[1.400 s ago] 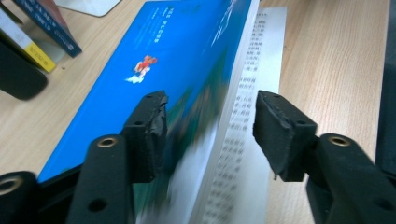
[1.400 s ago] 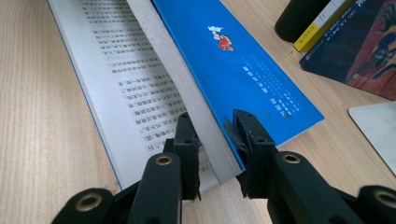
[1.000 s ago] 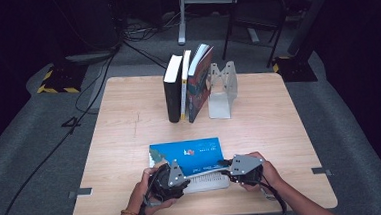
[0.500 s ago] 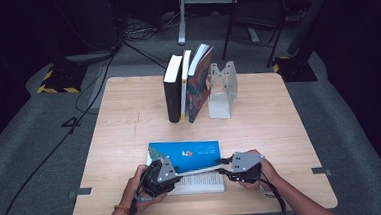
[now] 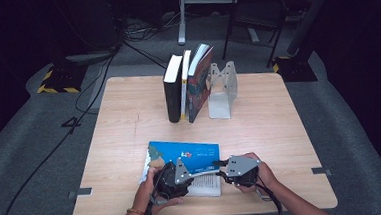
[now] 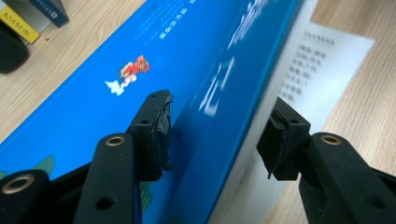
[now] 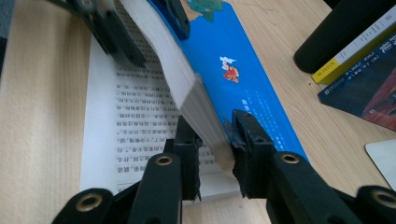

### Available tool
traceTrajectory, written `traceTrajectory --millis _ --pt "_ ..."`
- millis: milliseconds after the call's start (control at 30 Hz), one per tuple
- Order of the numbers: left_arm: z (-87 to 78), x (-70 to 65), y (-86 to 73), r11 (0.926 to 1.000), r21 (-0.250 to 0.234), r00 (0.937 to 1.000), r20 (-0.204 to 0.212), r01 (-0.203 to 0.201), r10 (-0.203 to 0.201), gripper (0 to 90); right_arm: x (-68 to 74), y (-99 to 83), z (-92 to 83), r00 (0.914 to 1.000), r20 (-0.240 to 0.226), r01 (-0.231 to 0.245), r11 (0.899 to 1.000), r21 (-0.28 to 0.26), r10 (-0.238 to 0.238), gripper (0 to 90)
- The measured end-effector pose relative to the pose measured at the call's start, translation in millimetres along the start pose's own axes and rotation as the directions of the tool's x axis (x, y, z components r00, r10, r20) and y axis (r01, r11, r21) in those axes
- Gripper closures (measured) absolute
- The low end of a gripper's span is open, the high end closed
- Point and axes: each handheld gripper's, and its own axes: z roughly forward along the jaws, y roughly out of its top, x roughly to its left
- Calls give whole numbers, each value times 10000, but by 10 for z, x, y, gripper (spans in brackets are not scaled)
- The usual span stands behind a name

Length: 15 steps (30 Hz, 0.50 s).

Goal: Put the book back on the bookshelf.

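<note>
Left gripper comes first: its jaws have just been opening, and in the left gripper view they stand apart on either side of the blue book, one pad over the blue cover and the other beside the white pages, neither pressing. So it has hold of nothing just now, though the book's lifted part sits between its jaws.

That book lies at the near edge of the table, open, with a printed page flat on the wood and the thick stack of pages with the cover raised off it at a slant.

Right gripper is clamped on the edge of that raised stack; in the right gripper view both pads squeeze the page block just under the cover.

By my reading the book is partly closed or partly opened, I cannot tell which, and nothing has yet gone toward the back.

Further back, left to right, stand a black book, a thin yellow-spined one and a dark red one leaning, just beside a metal bookend. The bookend's base holds nothing.
</note>
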Motion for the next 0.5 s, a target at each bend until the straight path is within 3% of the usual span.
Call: traceTrajectory --millis 133,300,400,467,500 --pt "9 -25 2 9999 -123 9997 -208 96 -99 599 40 59 -4 9999 -92 50 10000 -65 -51 738" --pt "0 -48 -13 9986 -323 9980 -487 -410 394 709 47 74 9 9998 -172 -28 9998 -182 25 707" --pt "-40 -38 -32 9944 -783 9949 -774 -711 650 766 -15 59 -29 9974 -165 -717 9948 -720 707 596" --pt "-76 26 -49 9930 -1106 9980 -526 -417 360 793 -92 21 -86 9961 173 -854 9931 -805 871 533" --pt "-98 59 -59 9907 -1328 9989 -410 -286 233 802 -141 -21 -110 9939 85 -1086 9904 -859 1097 519"
